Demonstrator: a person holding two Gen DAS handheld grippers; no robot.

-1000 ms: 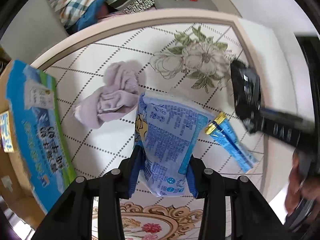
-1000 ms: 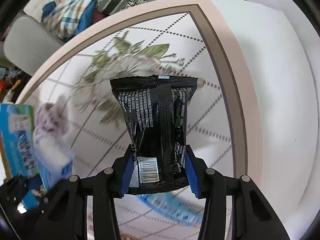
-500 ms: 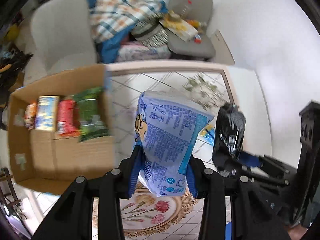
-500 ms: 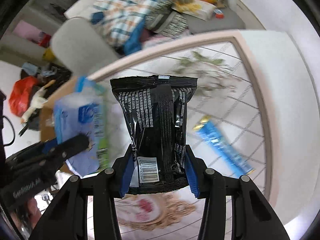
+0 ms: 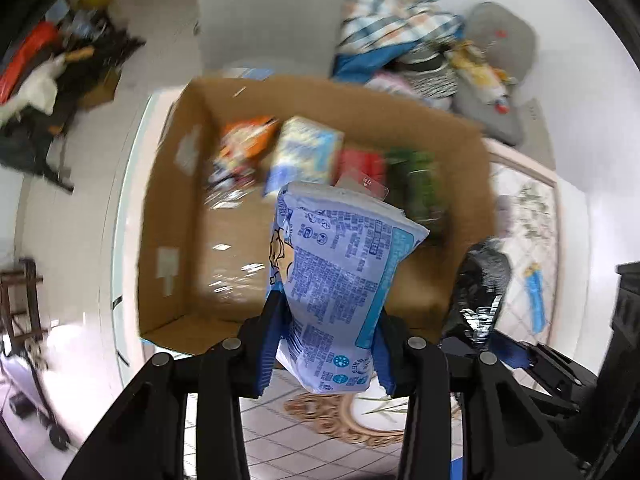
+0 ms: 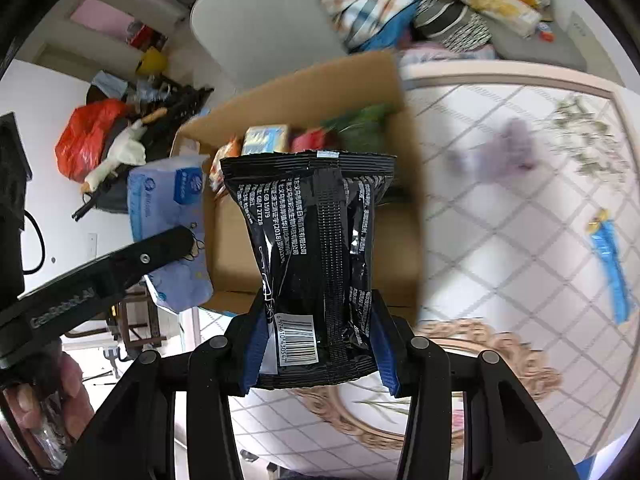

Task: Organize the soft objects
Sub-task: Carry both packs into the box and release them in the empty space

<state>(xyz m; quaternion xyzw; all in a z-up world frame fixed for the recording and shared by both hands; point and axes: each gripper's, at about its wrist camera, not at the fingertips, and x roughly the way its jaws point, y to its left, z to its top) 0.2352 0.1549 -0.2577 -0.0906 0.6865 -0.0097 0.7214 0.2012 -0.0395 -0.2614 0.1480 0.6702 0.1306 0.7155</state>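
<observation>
- left gripper [image 5: 326, 344]: clamped on pale blue packet [image 5: 340, 280], now carried from the tiled floor to above the cardboard box [image 5: 172, 208].
- right gripper [image 6: 318, 344]: clamped on black packet [image 6: 316, 256], likewise brought to the box's near edge.
- box: already holds several packets; judged next: release both inside.
- remaining on floor: purple cloth [image 6: 512, 148], blue stick packet [image 6: 610, 264].

pale blue printed packet [image 5: 340, 280], glossy black packet [image 6: 316, 264] with white text, brown cardboard box [image 5: 168, 200], lilac cloth [image 6: 516, 148].
</observation>
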